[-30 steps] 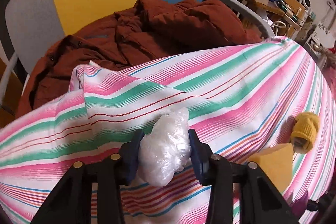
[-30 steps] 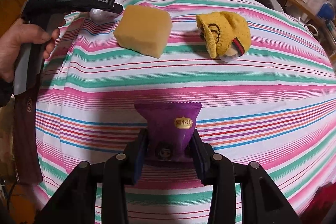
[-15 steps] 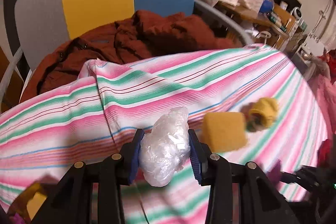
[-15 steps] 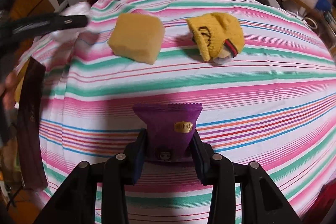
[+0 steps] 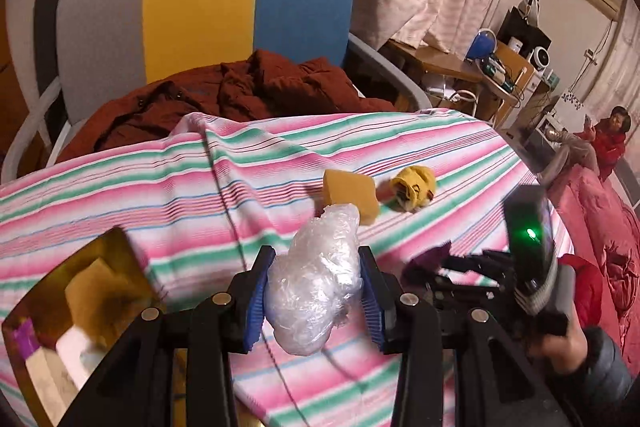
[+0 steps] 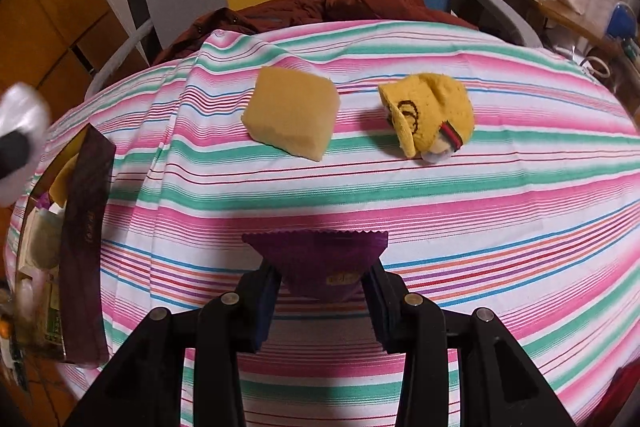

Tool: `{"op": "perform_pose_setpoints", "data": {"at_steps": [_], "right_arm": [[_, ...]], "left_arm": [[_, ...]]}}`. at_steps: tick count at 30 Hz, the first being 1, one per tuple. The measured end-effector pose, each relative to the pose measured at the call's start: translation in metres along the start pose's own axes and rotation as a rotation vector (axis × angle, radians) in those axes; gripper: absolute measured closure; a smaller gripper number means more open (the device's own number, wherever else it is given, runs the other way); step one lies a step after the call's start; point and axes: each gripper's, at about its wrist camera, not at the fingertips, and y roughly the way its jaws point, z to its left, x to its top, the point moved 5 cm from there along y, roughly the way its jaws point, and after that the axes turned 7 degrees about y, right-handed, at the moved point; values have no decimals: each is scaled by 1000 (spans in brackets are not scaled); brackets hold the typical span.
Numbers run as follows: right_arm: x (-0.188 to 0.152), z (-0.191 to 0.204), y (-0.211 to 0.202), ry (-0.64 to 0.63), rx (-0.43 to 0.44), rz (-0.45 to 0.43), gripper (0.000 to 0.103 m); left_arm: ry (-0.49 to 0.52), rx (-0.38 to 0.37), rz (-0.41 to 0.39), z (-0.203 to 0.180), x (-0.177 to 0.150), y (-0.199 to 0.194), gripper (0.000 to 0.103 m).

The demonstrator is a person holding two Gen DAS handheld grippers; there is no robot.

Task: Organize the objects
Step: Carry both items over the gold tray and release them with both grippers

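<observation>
My left gripper (image 5: 316, 291) is shut on a crumpled clear plastic bag (image 5: 314, 283), held above the striped tablecloth (image 5: 200, 195). My right gripper (image 6: 320, 291) is shut on a purple snack packet (image 6: 320, 259), low over the cloth near its front edge. A yellow sponge (image 6: 292, 117) and a yellow knitted hat (image 6: 430, 117) lie side by side farther back on the table. From the left wrist view the sponge (image 5: 350, 193) and hat (image 5: 414, 187) sit beyond the bag, and the right gripper (image 5: 436, 263) shows at the right, held by a hand.
A gold-lined box (image 5: 76, 311) with a dark flap (image 6: 84, 239) stands at the table's left edge, holding a sponge and other items. A brown jacket (image 5: 240, 95) lies on the chair (image 5: 200, 11) behind. A person in red (image 5: 612, 139) sits far right.
My left gripper has pulled back and swung left with the plastic bag, bringing the box into view. My right gripper holds the purple packet in much the same place, slightly lifted.
</observation>
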Motion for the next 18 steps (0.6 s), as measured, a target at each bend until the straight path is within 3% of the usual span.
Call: {"op": "perform_pose_setpoints", "data": {"at_steps": [5, 12, 18], "right_arm": [[-1, -1, -3, 7, -16, -12, 62], [-1, 1, -10, -1, -17, -40, 62], [-5, 8, -11, -30, -32, -47, 62]], "left_arm": [[-63, 33, -35, 11, -33, -25, 62], [-71, 197, -90, 30, -72, -54, 62], [-71, 272, -124, 41, -94, -74, 62]]}}
